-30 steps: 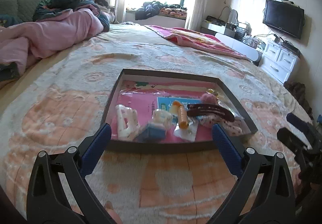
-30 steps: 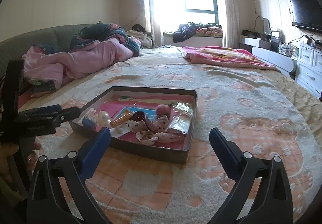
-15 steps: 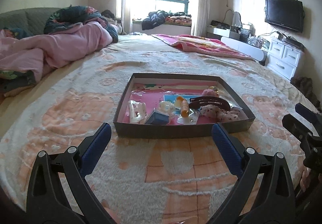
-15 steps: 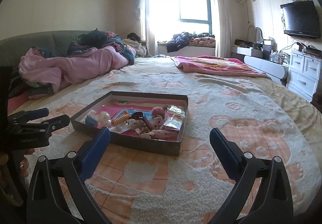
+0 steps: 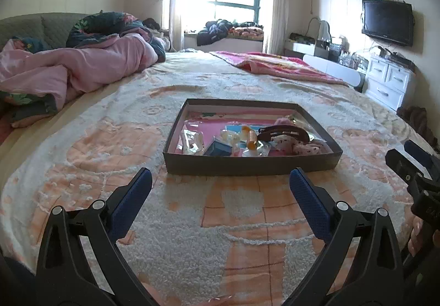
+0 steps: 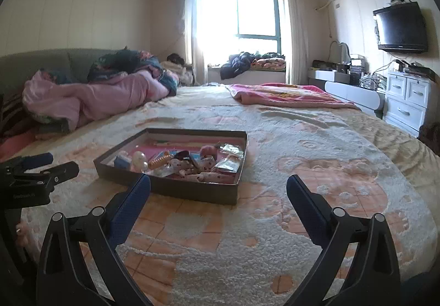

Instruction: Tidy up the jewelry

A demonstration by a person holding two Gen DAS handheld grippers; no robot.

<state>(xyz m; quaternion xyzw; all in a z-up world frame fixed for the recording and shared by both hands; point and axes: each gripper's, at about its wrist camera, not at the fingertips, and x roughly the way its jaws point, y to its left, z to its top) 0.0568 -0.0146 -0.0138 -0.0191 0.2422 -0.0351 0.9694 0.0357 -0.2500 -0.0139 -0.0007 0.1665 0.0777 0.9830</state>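
A shallow dark box (image 5: 253, 164) (image 6: 192, 192) lies on the bed blanket with a pink lining. In it lie a dark brown hair clip (image 5: 283, 131), an orange coiled hair tie (image 5: 250, 138) (image 6: 159, 160), a spotted fabric scrunchie (image 5: 305, 146), a small blue box (image 5: 218, 148), clear packets (image 6: 228, 163) and a pink pompom (image 6: 207, 151). My left gripper (image 5: 220, 185) is open and empty, in front of the box. My right gripper (image 6: 218, 190) is open and empty, in front of the box's right corner. Each gripper also shows at the edge of the other's view.
A pink quilt heap (image 5: 82, 66) lies at the far left of the bed, a pink-red blanket (image 6: 288, 95) at the far right. White drawers (image 6: 409, 102), a wall TV (image 5: 387, 22) and a window (image 6: 247, 14) stand beyond the bed.
Both grippers have pulled back and tilted up from the box, so it looks smaller and farther. Both stay open and empty.
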